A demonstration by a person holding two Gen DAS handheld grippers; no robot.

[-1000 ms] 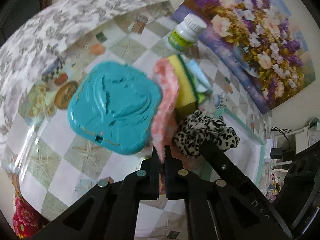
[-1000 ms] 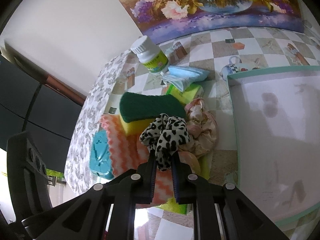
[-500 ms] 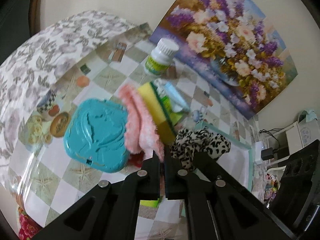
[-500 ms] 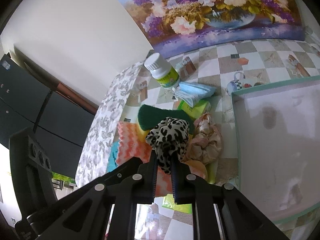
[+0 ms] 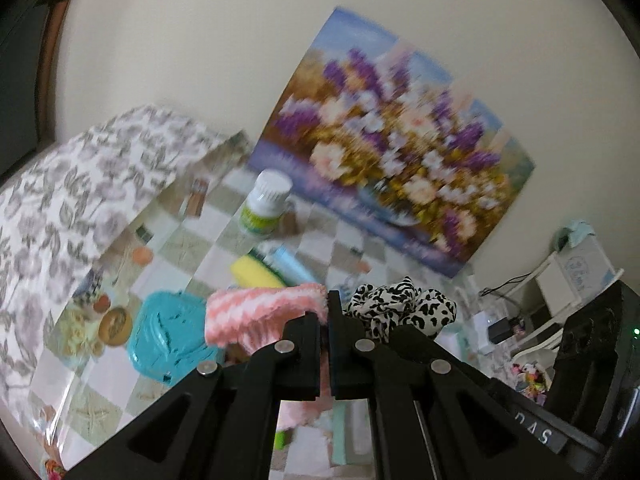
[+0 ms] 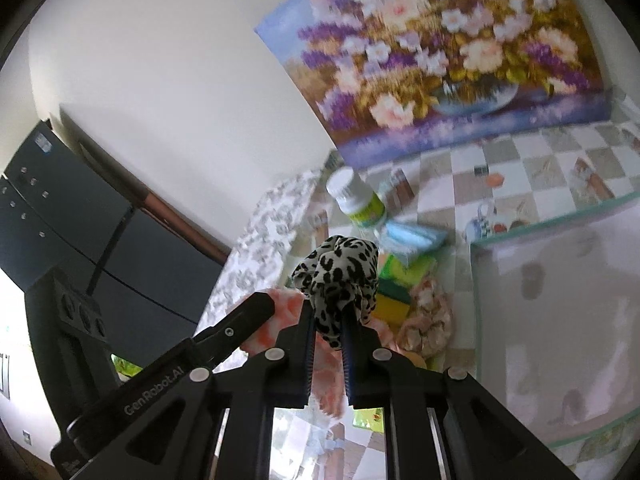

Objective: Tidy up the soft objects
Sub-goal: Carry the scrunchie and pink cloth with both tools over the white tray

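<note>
My left gripper (image 5: pixel 326 312) is shut on a pink-and-white fuzzy cloth (image 5: pixel 260 312) and holds it lifted above the table; the cloth also shows in the right wrist view (image 6: pixel 280 316). My right gripper (image 6: pixel 328 320) is shut on a leopard-print scrunchie (image 6: pixel 340 272), also lifted, just right of the left gripper; the scrunchie also shows in the left wrist view (image 5: pixel 400 310). On the table lie a yellow-green sponge (image 5: pixel 256 272), a blue face mask (image 6: pixel 412 236) and a crumpled pink fabric (image 6: pixel 428 316).
A white box with a teal rim (image 6: pixel 476 272) lies at the right. A teal plastic case (image 5: pixel 168 336) lies at the left. A white pill bottle (image 5: pixel 264 208) stands at the back before a flower painting (image 5: pixel 400 152). A leaf-patterned cloth (image 5: pixel 80 184) covers the left.
Both grippers have risen well above the table, carrying the pink cloth and the scrunchie. The views have tilted up towards the wall and painting.
</note>
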